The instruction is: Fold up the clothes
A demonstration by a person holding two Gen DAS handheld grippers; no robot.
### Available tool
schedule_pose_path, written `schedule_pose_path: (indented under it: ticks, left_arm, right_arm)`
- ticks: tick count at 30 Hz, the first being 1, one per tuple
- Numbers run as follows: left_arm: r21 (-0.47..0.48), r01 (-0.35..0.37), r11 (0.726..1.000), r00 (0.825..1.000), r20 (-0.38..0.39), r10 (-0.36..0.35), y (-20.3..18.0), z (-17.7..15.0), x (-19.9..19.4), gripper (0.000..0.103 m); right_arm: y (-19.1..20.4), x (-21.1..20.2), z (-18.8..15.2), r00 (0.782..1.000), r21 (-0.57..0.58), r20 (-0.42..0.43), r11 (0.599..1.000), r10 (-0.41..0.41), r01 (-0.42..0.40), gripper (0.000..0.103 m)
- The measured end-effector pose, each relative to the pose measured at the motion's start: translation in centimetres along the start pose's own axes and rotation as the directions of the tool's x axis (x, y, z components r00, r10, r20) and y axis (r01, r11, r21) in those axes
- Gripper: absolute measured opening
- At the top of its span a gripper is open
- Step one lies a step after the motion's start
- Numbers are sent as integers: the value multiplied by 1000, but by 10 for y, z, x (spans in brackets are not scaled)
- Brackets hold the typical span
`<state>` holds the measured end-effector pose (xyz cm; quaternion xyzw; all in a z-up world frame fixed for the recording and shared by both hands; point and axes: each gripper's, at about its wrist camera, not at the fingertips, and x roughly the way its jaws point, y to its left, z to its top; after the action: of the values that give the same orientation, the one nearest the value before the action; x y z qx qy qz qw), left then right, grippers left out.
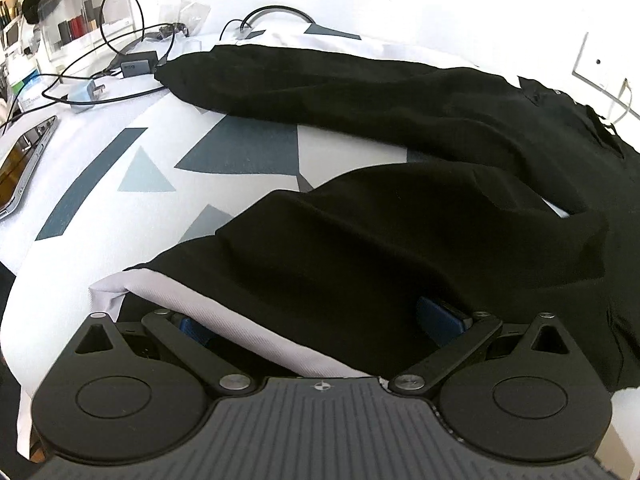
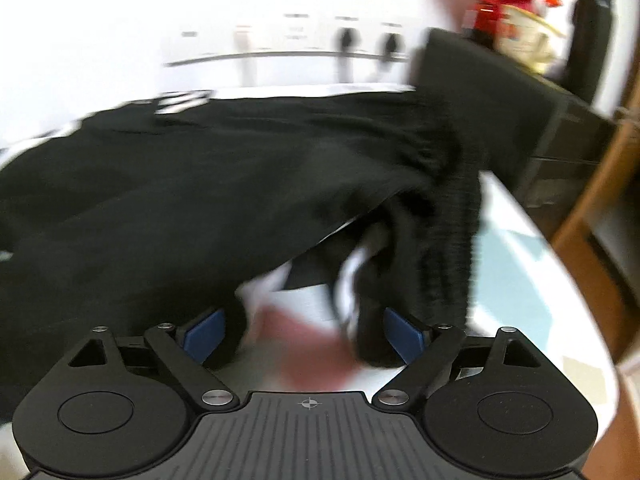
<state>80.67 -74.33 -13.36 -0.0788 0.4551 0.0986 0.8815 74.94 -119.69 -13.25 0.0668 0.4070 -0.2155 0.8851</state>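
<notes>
Black trousers (image 1: 400, 128), soft matte knit, on geometric-print sheet (image 1: 240, 152). Left claw (image 1: 320, 320) spread around hem; right claw (image 2: 304, 336) spread over waistband.

Bright daylight blows out the far white wall (image 1: 400, 0) in both fisheye views, edges bow strongly, the left wrist picture is sharp, and the right is smeared by motion blur.
</notes>
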Motion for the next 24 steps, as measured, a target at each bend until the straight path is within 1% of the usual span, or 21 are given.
schedule_pose_path:
  ticks: [1,2,3,4,6,7,8,9,10,12,14,17,18,19,20,21,23,24]
  left_arm:
    - [-37,3,999,1000,-6,-3,3,3,-1,100]
    - [-75,5,997,1000,-13,-6,7,6,-2,92]
    - [-122,1,992,1000,-23,-4,11,10,-4,82]
    - [-166,12,986,999,-33,-17,15,12,-6,77]
    - [-255,60,965,996,-45,-74,25,14,-9,67]
    - [-309,94,947,993,-46,-113,31,14,-11,65]
    - [-358,120,926,989,-43,-144,36,13,-13,60]
    - [-392,134,910,986,-39,-162,41,11,-14,52]
    - [-420,143,896,984,-35,-174,44,9,-14,48]
    - [-459,172,872,978,-24,-205,51,7,-15,29]
    - [-470,196,861,973,-15,-229,54,6,-17,19]
    - [-450,196,871,975,-8,-223,54,9,-21,18]
    - [-455,194,869,974,-15,-225,54,10,-19,18]
    - [-465,192,864,973,-26,-229,55,10,-16,19]
    - [-486,188,854,972,-33,-232,57,9,-13,19]
    - [-511,183,840,971,-38,-235,60,7,-8,19]
    - [-547,197,814,969,-19,-247,64,4,-3,20]
    - [-553,199,809,969,-12,-246,65,5,-2,19]
  right_arm:
    - [-9,1,2,999,38,7,998,-50,50,88]
    - [-19,2,4,995,77,13,992,-101,100,92]
    - [-28,0,6,994,127,18,986,-110,107,95]
    - [-35,-5,7,997,179,24,981,-78,72,94]
    - [-43,-15,5,998,244,51,969,36,-47,94]
    - [-45,-19,5,994,270,62,957,89,-103,96]
    - [-46,-21,4,988,295,72,943,138,-153,97]
    - [-47,-23,3,979,319,82,926,186,-202,97]
    - [-47,-21,4,974,343,85,911,212,-228,97]
    - [-47,-11,8,968,393,80,885,236,-248,96]
    - [-46,-1,12,963,443,75,856,260,-266,94]
    - [-45,13,19,952,514,72,807,296,-290,88]
    - [-45,18,21,949,537,71,790,308,-297,85]
    - [-44,22,23,948,549,70,782,310,-296,83]
    - [-44,25,25,950,553,69,781,304,-290,82]
    - [-43,27,27,952,552,67,783,300,-286,79]
    - [-39,28,28,955,542,63,793,291,-278,71]
    - [-38,29,28,956,537,62,798,287,-274,67]
